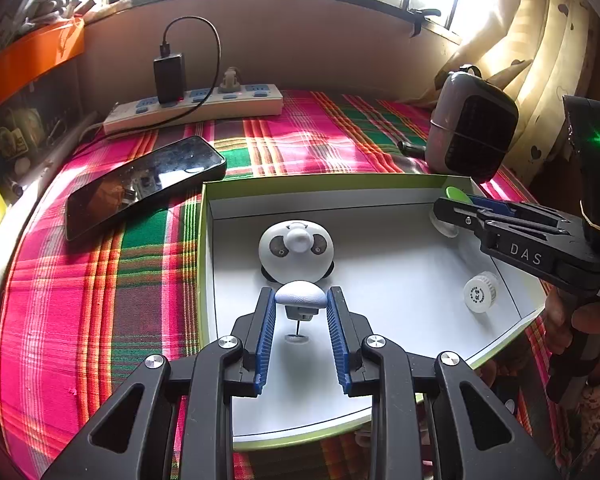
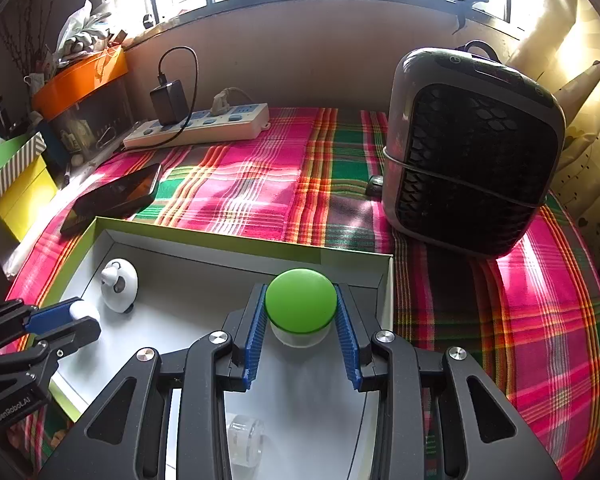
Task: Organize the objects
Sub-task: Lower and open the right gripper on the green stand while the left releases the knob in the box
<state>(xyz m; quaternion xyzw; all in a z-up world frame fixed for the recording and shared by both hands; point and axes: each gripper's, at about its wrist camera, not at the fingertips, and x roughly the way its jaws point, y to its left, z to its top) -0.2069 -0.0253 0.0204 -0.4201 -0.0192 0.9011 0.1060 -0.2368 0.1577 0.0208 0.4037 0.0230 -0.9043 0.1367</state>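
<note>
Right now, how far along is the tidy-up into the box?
Done: panda toy and small white cap lie in the white box. In hand: left gripper holds a white mushroom-shaped piece, right gripper a green-lidded jar, both over the box. Left: the phone lies outside.

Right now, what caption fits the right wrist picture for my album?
Right gripper holds a green-lidded jar over the white box on a plaid cloth.

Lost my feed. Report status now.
Left hand-held gripper shut on white dome-topped piece. Right hand-held gripper shut on green-lidded clear jar, both over white green-rimmed box. Nothing blocking.
</note>
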